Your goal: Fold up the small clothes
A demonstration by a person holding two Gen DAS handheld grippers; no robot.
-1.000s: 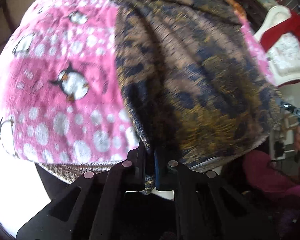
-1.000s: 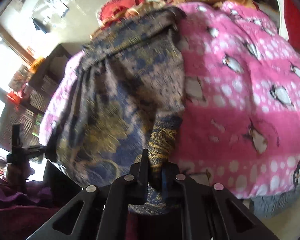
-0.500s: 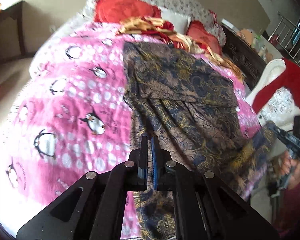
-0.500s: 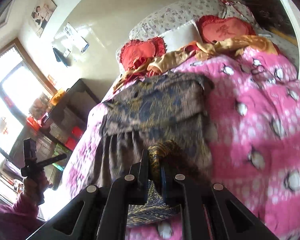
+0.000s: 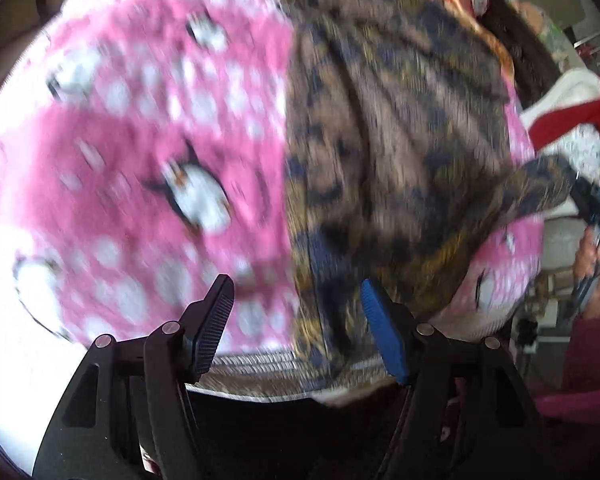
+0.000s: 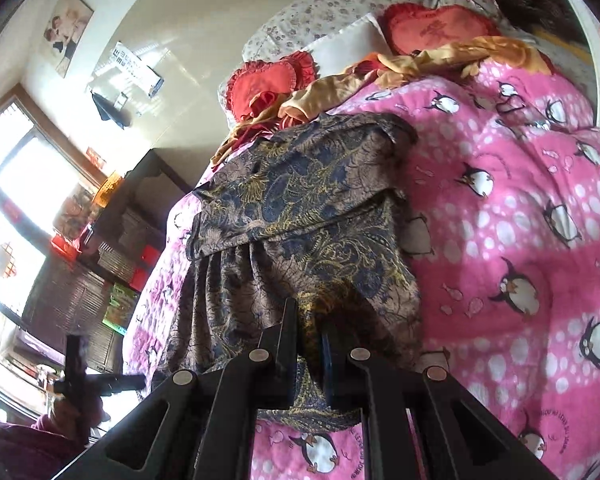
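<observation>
A patterned dress [image 6: 300, 216] in brown, navy and gold lies spread lengthwise on a pink penguin blanket [image 6: 520, 208] that covers the bed. Its bodice points toward the pillows and its gathered skirt falls toward the foot of the bed.

The right gripper [image 6: 310, 344] has its jaws pressed together on a bunched fold of the dress's lower hem, lifting that corner off the blanket. In the left wrist view that same raised corner shows as a flap pulled out to the right, toward the right gripper [image 5: 596, 208] and the hand [image 5: 592, 256] that holds it.

The left gripper [image 5: 296, 316] stands with its jaws spread, having just been opening. The dress's near edge lies below the gap between them, and neither pad presses on it. This view is badly blurred, so finer detail of the cloth is lost.

Beyond the dress, at the head of the bed, sit two red heart-shaped cushions [image 6: 272, 84], a floral pillow [image 6: 340, 8] and a crumpled orange-gold cloth [image 6: 440, 60] touching the dress's top edge. A dark wooden cabinet [image 6: 112, 240] stands beside the bed under a bright window [image 6: 16, 184]. A red garment [image 5: 572, 120] hangs over a white chair at the other side.
</observation>
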